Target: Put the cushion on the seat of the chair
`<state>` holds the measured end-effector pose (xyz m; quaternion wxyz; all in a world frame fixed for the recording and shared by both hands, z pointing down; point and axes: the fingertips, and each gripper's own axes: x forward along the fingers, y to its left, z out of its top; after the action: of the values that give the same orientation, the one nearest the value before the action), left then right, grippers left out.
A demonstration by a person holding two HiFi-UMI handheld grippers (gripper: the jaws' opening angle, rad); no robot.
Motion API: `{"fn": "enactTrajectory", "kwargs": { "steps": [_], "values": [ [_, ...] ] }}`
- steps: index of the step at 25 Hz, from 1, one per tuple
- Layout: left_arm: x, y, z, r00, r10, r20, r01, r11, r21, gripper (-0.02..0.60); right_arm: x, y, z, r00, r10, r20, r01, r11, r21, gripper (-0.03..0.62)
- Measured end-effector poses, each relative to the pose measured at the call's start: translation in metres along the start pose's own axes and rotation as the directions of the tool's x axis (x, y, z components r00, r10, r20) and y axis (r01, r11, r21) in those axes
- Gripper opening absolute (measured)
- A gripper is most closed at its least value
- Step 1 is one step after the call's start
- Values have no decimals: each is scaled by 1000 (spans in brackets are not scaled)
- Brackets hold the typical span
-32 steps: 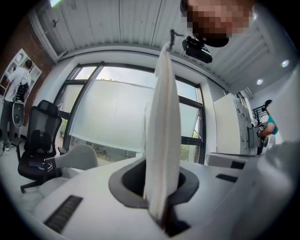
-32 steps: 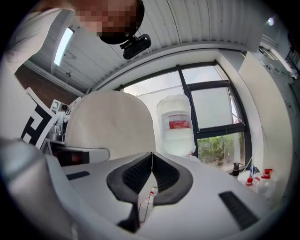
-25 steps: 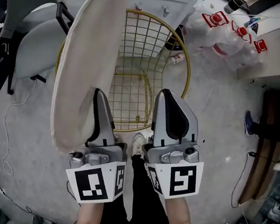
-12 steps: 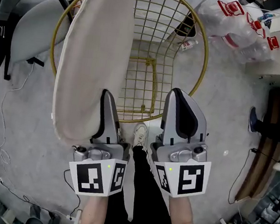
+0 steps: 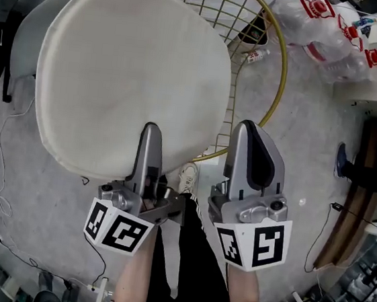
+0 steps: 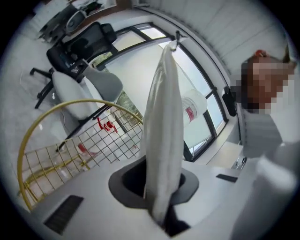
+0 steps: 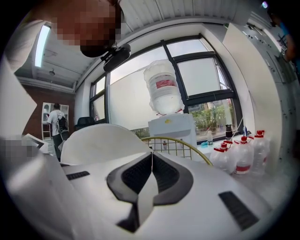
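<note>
Cushion (image 5: 132, 79): soft, light, likely floppy (thin edge). Left gripper (image 5: 151, 130) pinches its rim at 6 o'clock, a fair hold. Right gripper (image 5: 250, 130) closed, empty. Chair (image 5: 278, 83) at 1 o'clock.

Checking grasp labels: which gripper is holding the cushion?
The left gripper: its fingers clamp the edge of the white cushion. The right gripper is shut on nothing.

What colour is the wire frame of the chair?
Gold, a brassy yellow. The chair frame shows best in the head view.
</note>
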<state>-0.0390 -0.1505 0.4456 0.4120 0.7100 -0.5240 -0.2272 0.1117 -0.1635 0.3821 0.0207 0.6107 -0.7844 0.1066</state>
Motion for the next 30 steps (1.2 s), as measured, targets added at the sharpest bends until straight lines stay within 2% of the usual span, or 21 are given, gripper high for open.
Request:
{"fn": "enactTrajectory", "kwargs": {
  "steps": [3,6,8,10,14,16,21,27,30],
  "values": [
    [2,11,-9,999,-40,14,42,989,-141,44,2,-1,-6,1000,3,-12,-3,1000,5,18],
    [5,26,-17,998,-50,35,57,962,-268,44,7,1,-11,1000,14,-24,-14,1000,5,18],
    [7,36,-25,997,-50,57,68,923,-379,44,10,1,-16,999,20,-32,-19,1000,6,18],
    [10,46,-33,996,-59,68,85,873,-480,44,12,2,-20,999,24,-38,-23,1000,9,18],
    [13,69,-52,995,-83,46,94,777,-623,44,19,6,-34,997,43,-61,-43,999,9,18],
    [14,81,-60,996,-76,37,81,748,-659,44,23,8,-42,996,50,-75,-49,999,8,18],
    [12,117,-76,999,-28,29,41,711,-702,44,31,12,-59,993,59,-102,-58,998,9,18],
    [15,147,-91,999,-2,36,29,627,-779,44,33,19,-66,991,66,-113,-64,998,17,18],
    [14,155,-103,1000,19,23,7,606,-795,44,34,23,-69,991,69,-115,-67,997,23,18]
  ]
}}
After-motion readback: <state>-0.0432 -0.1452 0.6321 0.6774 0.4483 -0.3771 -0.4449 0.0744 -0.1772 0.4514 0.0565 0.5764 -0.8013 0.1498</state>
